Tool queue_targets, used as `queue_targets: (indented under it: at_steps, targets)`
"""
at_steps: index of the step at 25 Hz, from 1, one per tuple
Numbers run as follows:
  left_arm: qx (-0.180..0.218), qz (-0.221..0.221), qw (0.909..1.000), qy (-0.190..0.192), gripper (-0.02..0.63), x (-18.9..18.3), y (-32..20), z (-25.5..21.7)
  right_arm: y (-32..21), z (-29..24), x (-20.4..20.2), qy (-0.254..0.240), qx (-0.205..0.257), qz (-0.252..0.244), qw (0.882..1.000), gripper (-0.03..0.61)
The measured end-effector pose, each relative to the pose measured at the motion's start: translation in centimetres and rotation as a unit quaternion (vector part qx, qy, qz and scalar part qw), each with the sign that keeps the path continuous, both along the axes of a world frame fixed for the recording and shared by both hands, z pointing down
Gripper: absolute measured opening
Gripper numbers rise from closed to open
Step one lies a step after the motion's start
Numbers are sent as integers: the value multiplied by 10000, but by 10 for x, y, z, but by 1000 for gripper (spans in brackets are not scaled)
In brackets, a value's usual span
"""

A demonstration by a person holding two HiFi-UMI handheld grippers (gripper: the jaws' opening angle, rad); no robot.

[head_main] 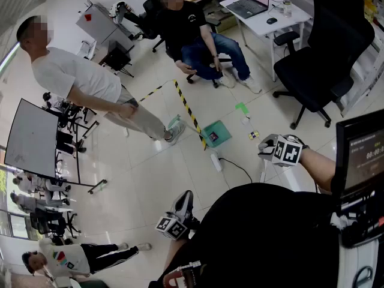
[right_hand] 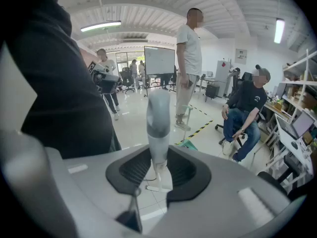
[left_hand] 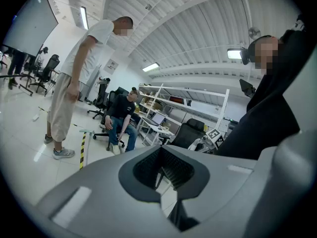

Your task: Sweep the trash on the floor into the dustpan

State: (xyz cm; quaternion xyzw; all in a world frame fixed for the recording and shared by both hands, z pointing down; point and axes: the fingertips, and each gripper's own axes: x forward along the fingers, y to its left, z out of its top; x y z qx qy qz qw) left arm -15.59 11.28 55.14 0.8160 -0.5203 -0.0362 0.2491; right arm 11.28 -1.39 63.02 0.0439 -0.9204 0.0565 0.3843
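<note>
A green dustpan (head_main: 216, 134) with an upright pole stands on the white floor ahead of me; it also shows as the dustpan (right_hand: 191, 145) in the right gripper view, and its pole (left_hand: 85, 147) in the left gripper view. Small bits of trash (head_main: 254, 135) lie to its right, and a green scrap (head_main: 241, 107) lies further off. My right gripper (head_main: 266, 145) (right_hand: 158, 168) is shut on the white-grey broom handle (right_hand: 158, 125), which stands upright between its jaws. My left gripper (head_main: 184, 201) (left_hand: 162, 170) hangs lower left, its jaws together and nothing held.
Yellow-black tape (head_main: 188, 109) runs across the floor to the dustpan. One person (head_main: 90, 84) stands at its left and another (head_main: 193, 36) sits behind it. A white power strip (head_main: 216, 161) with a cable lies near me. A black office chair (head_main: 324, 59) and a desk (head_main: 264, 18) are at the right.
</note>
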Motion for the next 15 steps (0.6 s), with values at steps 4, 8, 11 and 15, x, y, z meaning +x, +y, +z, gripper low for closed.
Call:
queue_targets:
  at_steps: [4, 8, 11, 15]
  targets:
    - [-37, -10, 9998, 197, -5, 1, -9, 9, -20, 6, 0, 37, 38, 78, 10000, 97]
    - [-66, 31, 9998, 194, -5, -21, -24, 14, -36, 5, -16, 87, 61, 235, 9997, 97]
    - [104, 224, 9994, 256, -5, -51, -41, 19, -54, -4, -37, 173, 141, 432, 9988, 97]
    - [218, 503, 9974, 460, -5, -107, -66, 27, -78, -14, -70, 404, 295, 824, 9953, 97]
